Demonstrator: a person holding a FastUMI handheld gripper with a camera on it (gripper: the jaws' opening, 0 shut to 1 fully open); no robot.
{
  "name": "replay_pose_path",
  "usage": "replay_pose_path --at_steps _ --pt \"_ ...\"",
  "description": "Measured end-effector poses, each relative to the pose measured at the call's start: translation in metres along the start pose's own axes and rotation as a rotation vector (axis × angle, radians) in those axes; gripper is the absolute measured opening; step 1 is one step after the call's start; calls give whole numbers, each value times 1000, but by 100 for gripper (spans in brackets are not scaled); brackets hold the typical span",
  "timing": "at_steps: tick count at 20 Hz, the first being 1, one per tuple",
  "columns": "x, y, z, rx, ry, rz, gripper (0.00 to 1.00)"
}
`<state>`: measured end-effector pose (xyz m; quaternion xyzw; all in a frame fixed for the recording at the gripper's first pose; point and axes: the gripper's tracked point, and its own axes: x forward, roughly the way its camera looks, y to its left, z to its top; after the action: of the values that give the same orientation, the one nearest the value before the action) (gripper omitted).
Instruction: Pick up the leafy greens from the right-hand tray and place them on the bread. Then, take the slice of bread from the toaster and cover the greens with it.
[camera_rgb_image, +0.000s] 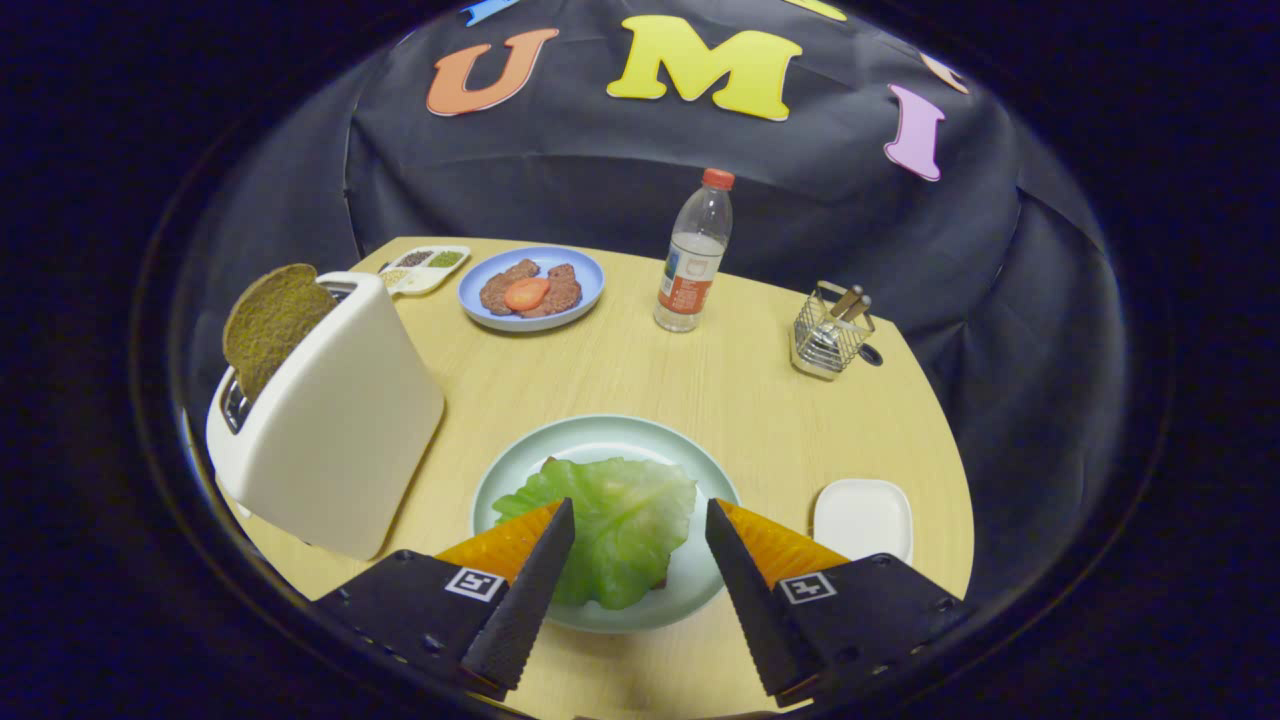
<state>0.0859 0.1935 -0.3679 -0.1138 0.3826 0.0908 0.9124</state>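
On the pale green round plate (500, 470) just ahead of my fingers lies the crinkled light-green lettuce leaf (620, 525); it covers most of what is under it, and only a small dark edge peeks out at its near right side, too little for me to name; my two-finger gripper (640, 520) hangs over the near rim of that plate, jaws spread wide, nothing held; the left black wedge-shaped finger (525, 590) overlaps the leaf's left edge in my view, though I cannot tell whether it touches; the right one stands apart from the leaf. To the left of the plate stands the cream-white plastic toaster (335, 420), tilted in my fisheye, with a round brown slice of bread (268, 322) sticking up out of its slot. Right of the plate, near my right finger, sits a small white square tray (863, 518). Beyond, on the light wooden table (720, 400): a blue plate (580, 270) with two brown patties and a red tomato slice (526, 293); a small white divided dish (424, 268) just behind the toaster; a clear plastic bottle with a red cap (695, 255); a wire mesh cutlery holder (828, 335) well off to the right.
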Motion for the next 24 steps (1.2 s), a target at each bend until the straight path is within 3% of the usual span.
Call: replay_pose_path --at_steps 5,12,19,24 --pt "-34 28 22 38 -50 7 96" --pt "-86 97 80 10 -144 75 97" --pt "-93 167 105 22 -122 151 97" --pt "-79 198 108 17 -85 141 96"
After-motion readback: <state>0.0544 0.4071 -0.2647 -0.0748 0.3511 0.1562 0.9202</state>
